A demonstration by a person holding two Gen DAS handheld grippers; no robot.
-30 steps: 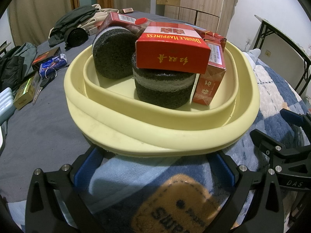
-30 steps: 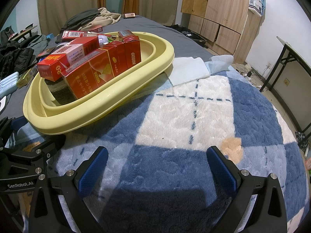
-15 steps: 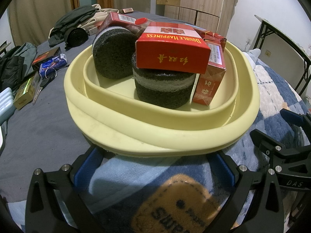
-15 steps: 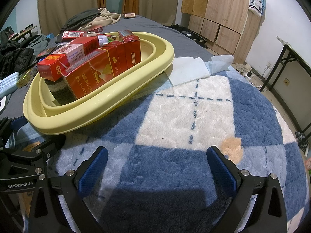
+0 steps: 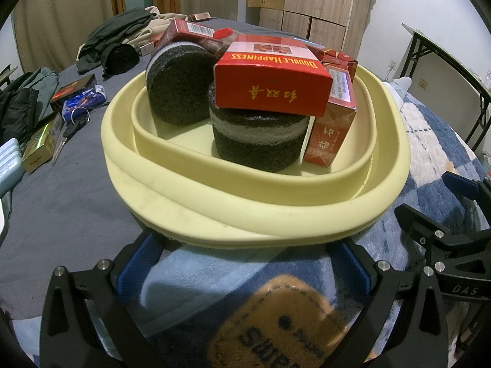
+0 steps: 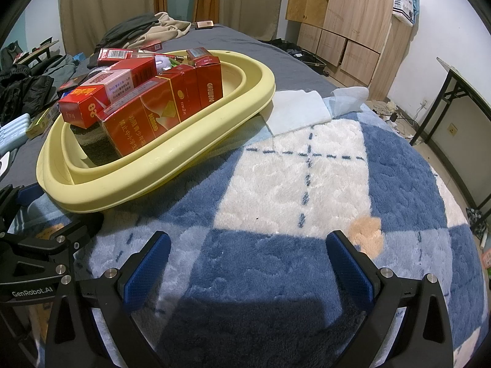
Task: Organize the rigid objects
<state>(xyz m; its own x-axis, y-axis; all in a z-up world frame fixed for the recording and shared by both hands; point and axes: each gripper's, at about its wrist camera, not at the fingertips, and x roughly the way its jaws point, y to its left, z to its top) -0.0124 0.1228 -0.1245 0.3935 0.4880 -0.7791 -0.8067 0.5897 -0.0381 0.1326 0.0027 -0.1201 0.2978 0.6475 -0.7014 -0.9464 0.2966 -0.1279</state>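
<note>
Two pairs of tongs, left tongs [image 5: 242,263] and right tongs [image 6: 245,260], are hovering spread wide and grasping nothing above a blue checked blanket [image 6: 307,184] on a bed. Just ahead of the left pair, a yellow basin [image 5: 245,214] is sitting, holding red boxes [image 5: 270,86] stacked over dark foam rolls [image 5: 257,141]. Sorting is seemingly pausing between items; more boxes [image 5: 38,148] are lying beside the basin, awaiting pickup.

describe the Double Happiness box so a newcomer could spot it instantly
Find the yellow basin on the bed. Inside, near its front, stands a dark sponge; the red box lies flat on top of it. It alone reads DOUBLE HAPPINESS; the neighbouring red boxes stand upright.
</note>
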